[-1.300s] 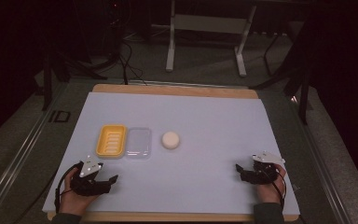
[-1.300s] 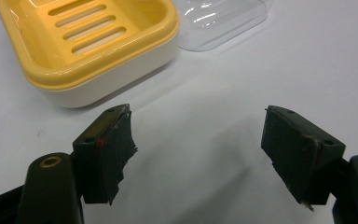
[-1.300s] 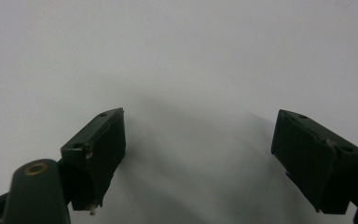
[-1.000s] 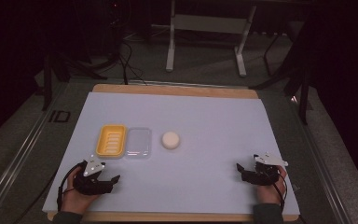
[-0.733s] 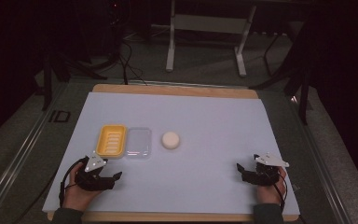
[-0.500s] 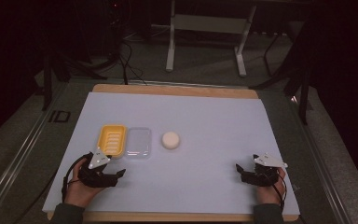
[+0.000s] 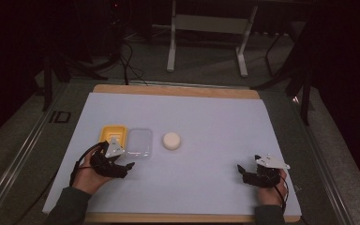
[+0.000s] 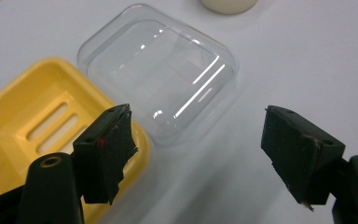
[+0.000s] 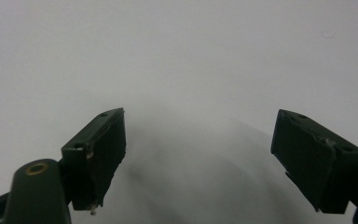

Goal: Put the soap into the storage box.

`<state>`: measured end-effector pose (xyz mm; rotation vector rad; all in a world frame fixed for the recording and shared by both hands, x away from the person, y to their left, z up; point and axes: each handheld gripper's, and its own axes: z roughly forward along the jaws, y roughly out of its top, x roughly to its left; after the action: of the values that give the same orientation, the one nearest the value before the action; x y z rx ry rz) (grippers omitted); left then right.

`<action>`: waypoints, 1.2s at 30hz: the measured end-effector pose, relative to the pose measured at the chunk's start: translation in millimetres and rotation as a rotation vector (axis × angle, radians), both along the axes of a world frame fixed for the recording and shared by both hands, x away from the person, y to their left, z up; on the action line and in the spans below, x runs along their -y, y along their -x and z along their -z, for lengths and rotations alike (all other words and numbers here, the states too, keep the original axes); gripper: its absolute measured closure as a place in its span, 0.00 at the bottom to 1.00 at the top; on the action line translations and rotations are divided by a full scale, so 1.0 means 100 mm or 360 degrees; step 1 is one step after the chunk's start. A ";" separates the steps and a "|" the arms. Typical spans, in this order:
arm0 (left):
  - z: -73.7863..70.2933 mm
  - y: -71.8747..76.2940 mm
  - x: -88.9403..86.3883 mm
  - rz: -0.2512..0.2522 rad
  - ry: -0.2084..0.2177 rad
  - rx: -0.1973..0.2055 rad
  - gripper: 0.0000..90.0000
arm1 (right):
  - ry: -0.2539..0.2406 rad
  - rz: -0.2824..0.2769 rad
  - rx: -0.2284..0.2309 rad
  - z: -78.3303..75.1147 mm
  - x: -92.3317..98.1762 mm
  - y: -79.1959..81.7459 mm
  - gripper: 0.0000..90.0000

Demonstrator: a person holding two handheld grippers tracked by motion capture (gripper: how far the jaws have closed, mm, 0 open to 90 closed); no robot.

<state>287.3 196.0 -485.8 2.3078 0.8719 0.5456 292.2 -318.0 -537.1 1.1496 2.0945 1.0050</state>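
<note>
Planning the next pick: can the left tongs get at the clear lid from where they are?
Probably yes: the left tongs stand open, empty, just short of the clear lid, with bare table between; the yellow soap dish sits beside it.

Left gripper [image 7: 127, 165] held low in the left hand [image 7: 90, 176], jaws wide apart with nothing between, pointing forward and rightward. Right gripper [image 7: 240, 169] resting in the right hand [image 7: 268, 191], jaws likewise spread and empty, apparently aimed leftward. Both forearms entering from the bottom edge.
</note>
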 end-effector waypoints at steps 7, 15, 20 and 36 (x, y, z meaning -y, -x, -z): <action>-0.09 -0.09 0.07 0.0041 -0.0010 0.0016 0.28 | 0.0017 0.0001 0.0015 0.00 -0.01 0.01 0.20; -0.16 -0.21 0.15 0.0093 -0.0032 -0.0006 0.28 | -0.0006 0.0013 0.0037 -0.01 0.00 0.03 0.20; -0.20 -0.29 0.24 0.0132 -0.0064 -0.0013 0.28 | -0.0003 0.0013 0.0035 -0.01 0.00 0.02 0.20; -0.25 -0.50 0.48 0.0226 -0.0139 -0.0061 0.28 | -0.0049 0.0019 0.0048 -0.01 0.03 0.03 0.19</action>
<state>337.1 147.7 -460.6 2.4442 0.7075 0.4880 289.1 -321.3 -535.8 1.1535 2.0533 1.0462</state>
